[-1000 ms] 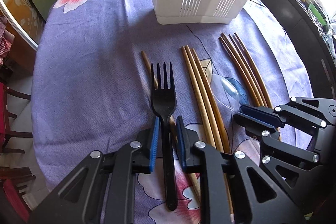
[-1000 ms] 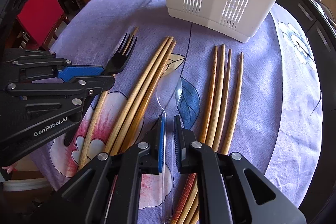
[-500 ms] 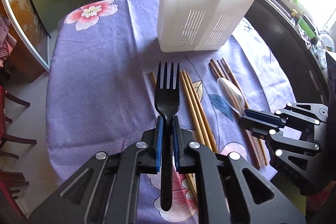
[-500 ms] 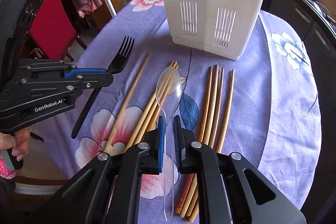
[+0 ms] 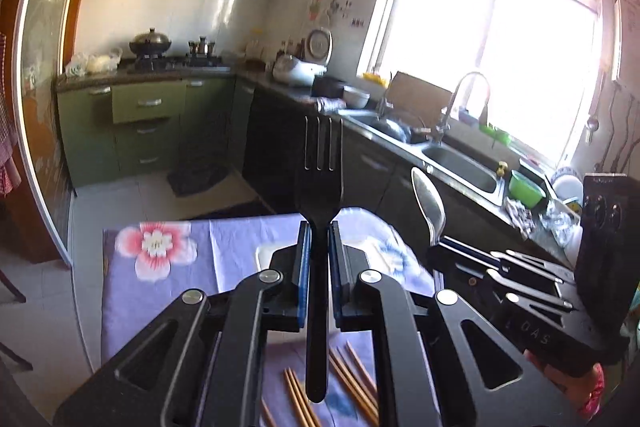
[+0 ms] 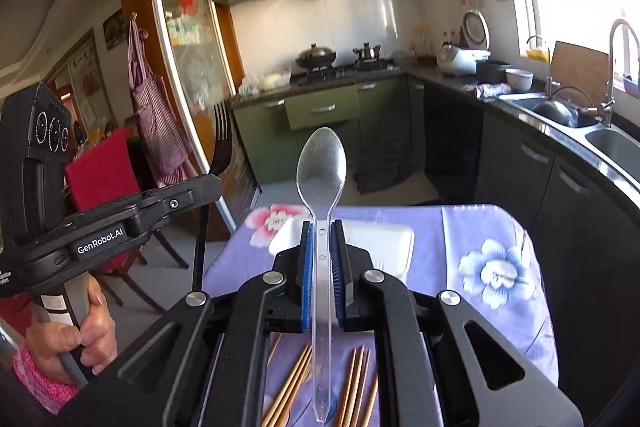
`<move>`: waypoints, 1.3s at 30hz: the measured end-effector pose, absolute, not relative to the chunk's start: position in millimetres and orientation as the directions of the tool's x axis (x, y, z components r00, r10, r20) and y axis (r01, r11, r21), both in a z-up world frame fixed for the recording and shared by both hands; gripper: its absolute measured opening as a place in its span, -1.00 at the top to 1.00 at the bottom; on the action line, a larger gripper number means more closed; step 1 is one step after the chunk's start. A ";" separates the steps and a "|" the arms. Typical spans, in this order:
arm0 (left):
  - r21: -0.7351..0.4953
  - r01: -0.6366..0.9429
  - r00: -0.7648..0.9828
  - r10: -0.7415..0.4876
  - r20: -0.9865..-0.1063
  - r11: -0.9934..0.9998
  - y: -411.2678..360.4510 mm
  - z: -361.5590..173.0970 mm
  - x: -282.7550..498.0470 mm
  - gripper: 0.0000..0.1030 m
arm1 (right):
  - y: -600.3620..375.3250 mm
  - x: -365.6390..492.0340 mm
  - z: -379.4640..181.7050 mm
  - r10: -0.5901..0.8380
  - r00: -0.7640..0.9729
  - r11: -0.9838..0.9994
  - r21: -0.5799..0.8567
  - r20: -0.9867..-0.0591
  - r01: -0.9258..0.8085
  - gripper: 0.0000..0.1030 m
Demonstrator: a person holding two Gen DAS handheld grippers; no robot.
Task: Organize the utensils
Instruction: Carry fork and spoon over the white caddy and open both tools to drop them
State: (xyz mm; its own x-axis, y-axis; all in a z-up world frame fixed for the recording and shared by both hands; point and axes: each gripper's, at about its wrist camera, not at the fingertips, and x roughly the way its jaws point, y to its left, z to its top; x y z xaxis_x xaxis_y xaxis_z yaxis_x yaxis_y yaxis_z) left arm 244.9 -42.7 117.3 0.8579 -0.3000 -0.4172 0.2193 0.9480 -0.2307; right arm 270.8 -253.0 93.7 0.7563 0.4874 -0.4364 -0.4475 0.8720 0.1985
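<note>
My left gripper (image 5: 319,231) is shut on a black plastic fork (image 5: 320,179) and holds it upright, tines up, high above the table. My right gripper (image 6: 322,231) is shut on a clear plastic spoon (image 6: 321,163), bowl up, also lifted. The spoon (image 5: 429,205) and right gripper (image 5: 452,247) show at the right of the left wrist view; the fork (image 6: 222,139) and left gripper (image 6: 200,187) show at the left of the right wrist view. The white utensil holder (image 6: 384,237) stands below, just beyond the right gripper's tips. Wooden chopsticks (image 6: 288,387) lie on the table.
The table has a purple flowered cloth (image 6: 492,267). More chopsticks (image 5: 352,383) lie under the left gripper. A kitchen counter with a sink (image 5: 460,163) runs along the right. A red chair (image 6: 100,179) stands left of the table.
Both grippers have risen and tilted up from the table, carrying the fork and spoon upright. The views now face the kitchen instead of the tabletop.
</note>
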 end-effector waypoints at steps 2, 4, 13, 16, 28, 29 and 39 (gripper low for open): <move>-0.227 0.208 0.890 -0.280 -0.360 0.951 -46.3 123.8 265.2 0.83 | -254.7 289.1 104.2 0.467 0.797 0.884 0.188 -0.384 -0.427 0.82; -0.226 0.198 0.910 -0.265 -0.319 0.954 -49.5 124.1 286.8 0.82 | -252.0 308.5 114.0 0.443 0.833 0.897 0.173 -0.332 -0.408 0.82; -0.177 0.148 0.927 -0.199 -0.318 0.973 -66.5 82.4 347.0 0.82 | -222.4 396.9 107.0 0.360 0.901 0.933 0.079 -0.241 -0.352 0.82; -0.170 0.154 0.918 -0.205 -0.340 0.973 -66.3 68.8 347.8 0.82 | -217.6 408.2 87.8 0.366 0.893 0.930 0.080 -0.263 -0.358 0.82; -0.127 0.166 0.873 -0.205 -0.443 0.978 -62.6 37.0 333.5 0.56 | -227.8 379.1 28.3 0.373 0.874 0.927 0.073 -0.313 -0.369 0.81; -0.120 0.166 0.868 -0.203 -0.453 0.979 -62.4 34.6 332.1 0.47 | -227.8 375.7 25.1 0.374 0.873 0.926 0.069 -0.314 -0.372 0.81; -0.123 0.173 0.855 -0.211 -0.474 0.977 -56.3 38.4 316.9 0.34 | -237.5 350.4 15.2 0.380 0.867 0.923 0.072 -0.323 -0.378 0.61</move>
